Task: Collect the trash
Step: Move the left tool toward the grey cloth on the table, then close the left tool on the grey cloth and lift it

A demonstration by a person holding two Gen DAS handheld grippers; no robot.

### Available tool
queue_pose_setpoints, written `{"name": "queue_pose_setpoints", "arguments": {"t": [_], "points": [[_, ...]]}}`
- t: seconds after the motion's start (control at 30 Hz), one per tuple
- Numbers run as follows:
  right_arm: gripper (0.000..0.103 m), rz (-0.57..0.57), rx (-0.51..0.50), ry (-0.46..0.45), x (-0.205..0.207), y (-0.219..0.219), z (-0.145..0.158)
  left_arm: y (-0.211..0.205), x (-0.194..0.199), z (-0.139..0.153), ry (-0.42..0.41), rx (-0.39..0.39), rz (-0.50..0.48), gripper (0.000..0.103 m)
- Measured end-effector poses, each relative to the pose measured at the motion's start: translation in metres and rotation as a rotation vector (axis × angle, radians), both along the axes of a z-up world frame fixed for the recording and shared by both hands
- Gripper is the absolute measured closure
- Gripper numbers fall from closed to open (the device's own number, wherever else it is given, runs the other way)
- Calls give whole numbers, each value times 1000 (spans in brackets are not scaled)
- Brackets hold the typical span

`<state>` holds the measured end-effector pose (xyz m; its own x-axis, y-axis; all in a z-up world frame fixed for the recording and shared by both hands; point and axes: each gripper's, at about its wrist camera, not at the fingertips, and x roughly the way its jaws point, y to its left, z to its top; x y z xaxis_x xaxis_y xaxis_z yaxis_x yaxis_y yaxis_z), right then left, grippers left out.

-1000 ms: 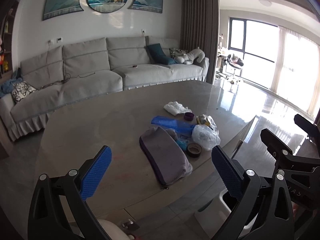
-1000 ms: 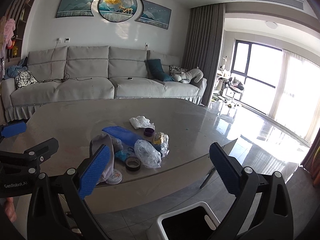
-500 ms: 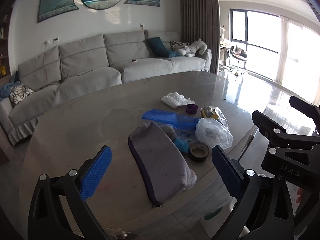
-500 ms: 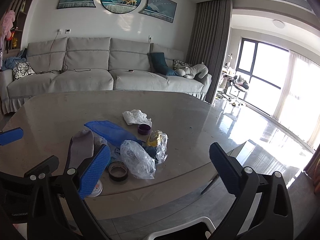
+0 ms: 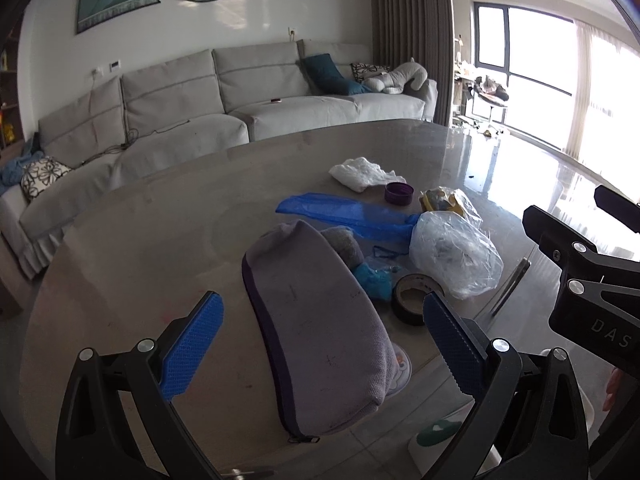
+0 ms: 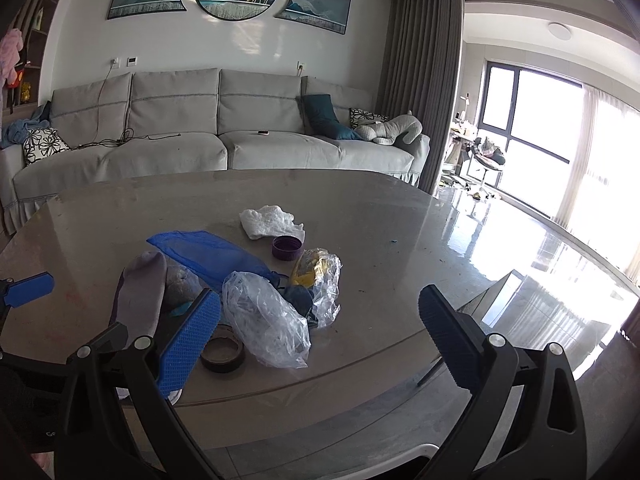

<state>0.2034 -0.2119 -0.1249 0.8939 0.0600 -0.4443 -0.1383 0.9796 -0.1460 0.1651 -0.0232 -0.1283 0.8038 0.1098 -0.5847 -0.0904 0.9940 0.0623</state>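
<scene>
A pile of trash lies on the grey table [image 5: 140,240]: a crumpled clear plastic bag [image 5: 456,252] [image 6: 264,316], a blue plastic bag [image 5: 344,212] [image 6: 208,256], a white crumpled tissue [image 5: 362,172] [image 6: 270,222], a purple cap [image 5: 399,193] [image 6: 287,247], a yellow wrapper in clear film [image 5: 442,198] [image 6: 316,272] and a tape roll [image 5: 414,298] [image 6: 222,354]. A grey pouch [image 5: 316,336] [image 6: 140,296] lies beside them. My left gripper [image 5: 320,344] is open over the pouch. My right gripper [image 6: 316,332] is open, just short of the clear bag.
A white bin's rim [image 6: 400,452] shows below the table's near edge. A grey sofa [image 6: 220,140] stands behind the table. Bright windows [image 6: 540,132] and shiny floor are to the right. The right gripper's body [image 5: 592,280] shows at the left view's right edge.
Both grippers have moved forward and up over the table edge, closer to the trash pile. The bin has dropped almost out of view. Both jaws stay open.
</scene>
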Motion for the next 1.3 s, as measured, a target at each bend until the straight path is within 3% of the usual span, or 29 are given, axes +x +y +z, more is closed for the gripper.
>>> {"name": "queue_pose_setpoints", "arguments": {"t": [0.3, 0.43, 0.53, 0.67, 0.83, 0.9, 1.1, 1.2, 1.27, 1.3], "points": [[4, 14, 5, 22, 10, 4, -10, 7, 9, -23, 35, 78, 98, 5], [4, 22, 5, 40, 12, 8, -16, 10, 14, -36, 88, 65, 89, 5], [4, 27, 2, 50, 15, 11, -19, 3, 11, -35, 69, 105, 75, 5], [4, 28, -2, 44, 14, 13, -20, -3, 6, -28, 44, 68, 28, 5], [4, 23, 7, 46, 16, 12, -20, -11, 21, -45, 136, 108, 40, 5], [4, 22, 5, 45, 15, 11, -21, -2, 27, -58, 196, 65, 56, 5], [4, 25, 9, 47, 15, 10, -22, 22, 27, -66, 210, -105, 36, 5], [4, 32, 9, 51, 15, 12, -24, 16, 24, -67, 189, -94, -11, 18], [4, 37, -1, 54, 16, 16, -27, 8, 18, -64, 162, -117, -106, 63], [4, 40, -5, 55, 15, 17, -27, 3, 16, -64, 154, -89, -116, 67]]}}
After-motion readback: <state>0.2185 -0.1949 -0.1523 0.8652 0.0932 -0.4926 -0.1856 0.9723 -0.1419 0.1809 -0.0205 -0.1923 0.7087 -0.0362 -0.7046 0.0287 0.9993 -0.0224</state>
